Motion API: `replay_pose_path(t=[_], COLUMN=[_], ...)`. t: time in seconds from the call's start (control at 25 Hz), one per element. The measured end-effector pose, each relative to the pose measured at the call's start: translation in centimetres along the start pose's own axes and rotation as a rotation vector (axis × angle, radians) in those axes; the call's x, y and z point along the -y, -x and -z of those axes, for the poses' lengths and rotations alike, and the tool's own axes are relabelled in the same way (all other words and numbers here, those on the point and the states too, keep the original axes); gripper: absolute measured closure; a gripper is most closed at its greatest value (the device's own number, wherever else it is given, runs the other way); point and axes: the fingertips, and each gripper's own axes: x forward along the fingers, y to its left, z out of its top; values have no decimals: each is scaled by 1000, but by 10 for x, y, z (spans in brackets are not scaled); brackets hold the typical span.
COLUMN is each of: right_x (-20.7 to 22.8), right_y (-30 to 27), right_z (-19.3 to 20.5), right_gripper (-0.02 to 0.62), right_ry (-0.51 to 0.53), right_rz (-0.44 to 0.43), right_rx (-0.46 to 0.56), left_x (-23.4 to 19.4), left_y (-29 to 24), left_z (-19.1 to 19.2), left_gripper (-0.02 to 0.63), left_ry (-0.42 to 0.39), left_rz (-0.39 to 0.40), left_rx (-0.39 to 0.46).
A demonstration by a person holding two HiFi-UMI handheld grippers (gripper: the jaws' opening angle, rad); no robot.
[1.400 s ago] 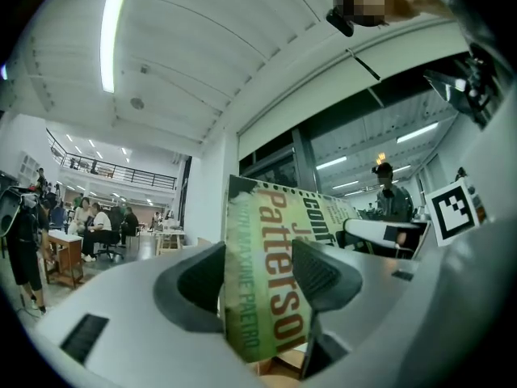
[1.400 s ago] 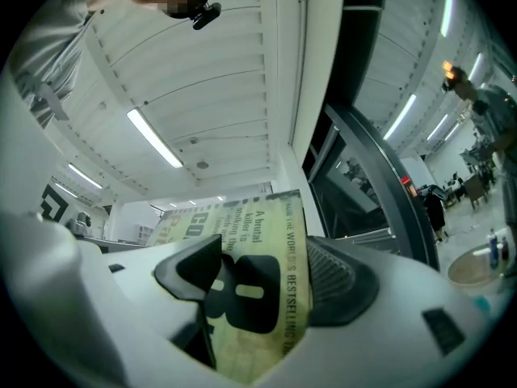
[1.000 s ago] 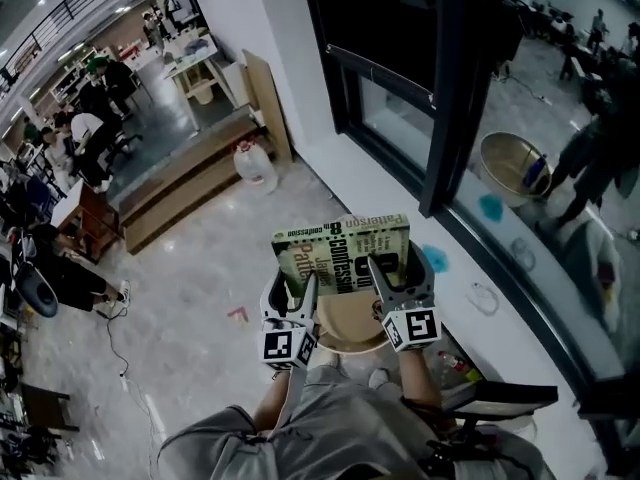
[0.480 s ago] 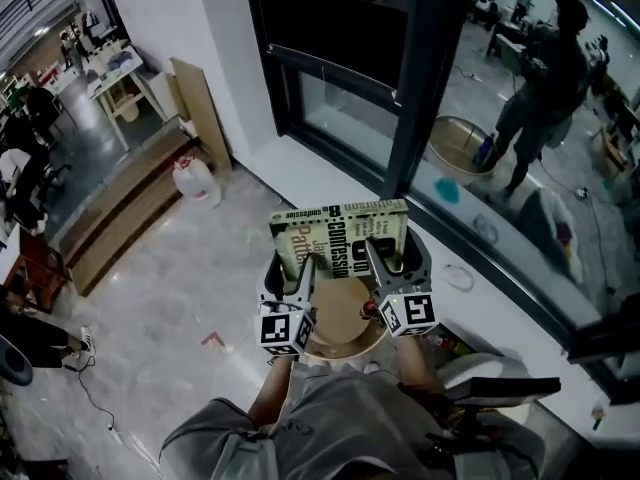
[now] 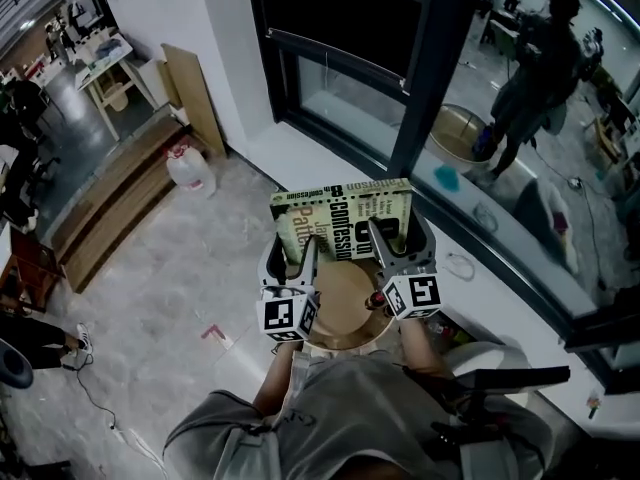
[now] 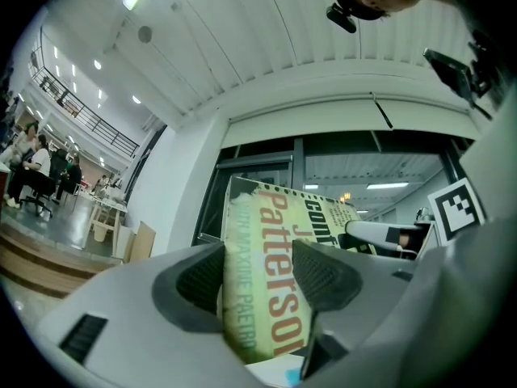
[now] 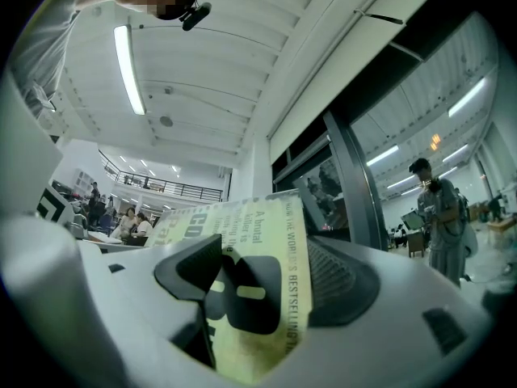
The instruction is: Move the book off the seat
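At centre frame in the head view, both grippers are clamped on one book. In the left gripper view the dark ribbed pads (image 6: 325, 275) press the near edge of the yellow-green paperback book with orange and black lettering (image 6: 262, 285) from either side. In the right gripper view the pads (image 7: 343, 280) of that gripper pinch the same book (image 7: 254, 297) at its other near corner.

- Left gripper (image 5: 301, 255): closed on the book's lower left corner.
- Right gripper (image 5: 392, 244): closed on the lower right corner.
- Book (image 5: 345, 218): held cover-up between the two, in front of the person. Its near edge overlaps the far rim of the round tan wooden seat (image 5: 340, 303) in the picture. It looks lifted clear, but the gap cannot be read from above.

Step in hand, as judged: carry, after pick-up.

Next move calls for a landing place off the seat. The white window ledge (image 5: 520, 303) to the right, or the pale marble floor (image 5: 170, 288) to the left, would serve. Both grippers should travel together and release only once the book rests.
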Motion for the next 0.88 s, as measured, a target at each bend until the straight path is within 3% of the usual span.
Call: replay_pose_path(t=[0.28, 0.56, 0.88], right_x=[4, 5, 6], right_y=[-10, -16, -4], right_z=[24, 84, 210], right_gripper=[264, 264, 264], right_ry=[-44, -113, -203], right_rz=[-40, -39, -8], right_rx=[-31, -152, -380], left_x=[-6, -23, -53], left_y=[-2, -5, 3], left_z=[15, 59, 174], left_gripper=[351, 348, 348], left_ry=[-17, -23, 66], left_rz=[-61, -108, -128], left_rx=[-31, -152, -393])
